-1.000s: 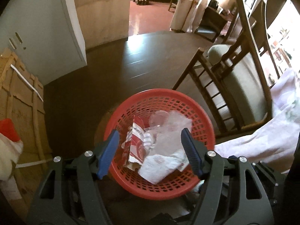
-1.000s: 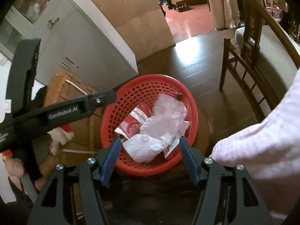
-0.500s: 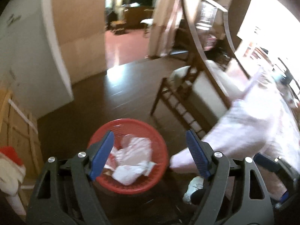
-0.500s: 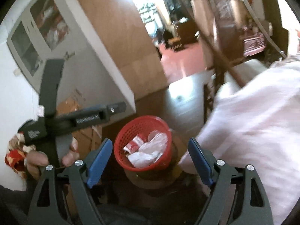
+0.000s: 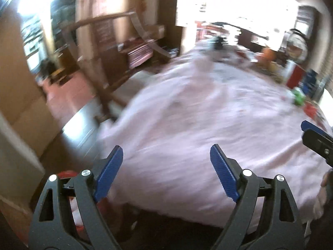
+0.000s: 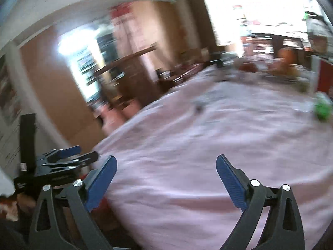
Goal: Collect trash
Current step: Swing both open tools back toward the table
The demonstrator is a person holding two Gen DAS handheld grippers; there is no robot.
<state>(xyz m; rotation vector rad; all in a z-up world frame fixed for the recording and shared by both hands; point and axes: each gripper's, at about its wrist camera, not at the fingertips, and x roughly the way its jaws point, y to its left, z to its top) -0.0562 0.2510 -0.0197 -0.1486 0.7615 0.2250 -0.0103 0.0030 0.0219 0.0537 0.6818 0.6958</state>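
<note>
Blurred frames, our left gripper (image 5: 164, 162) with jaws opening and nothing between them, our right gripper (image 6: 166, 171) likewise, pink cloth (image 5: 208, 114) filling centre frame, green trash (image 6: 322, 109) on it at right edge, red basket (image 5: 66, 175) at lower left.

blur: far tabletop items (image 5: 270, 62) unreadable | basket (image 5: 66, 175) (red) mostly hidden
</note>
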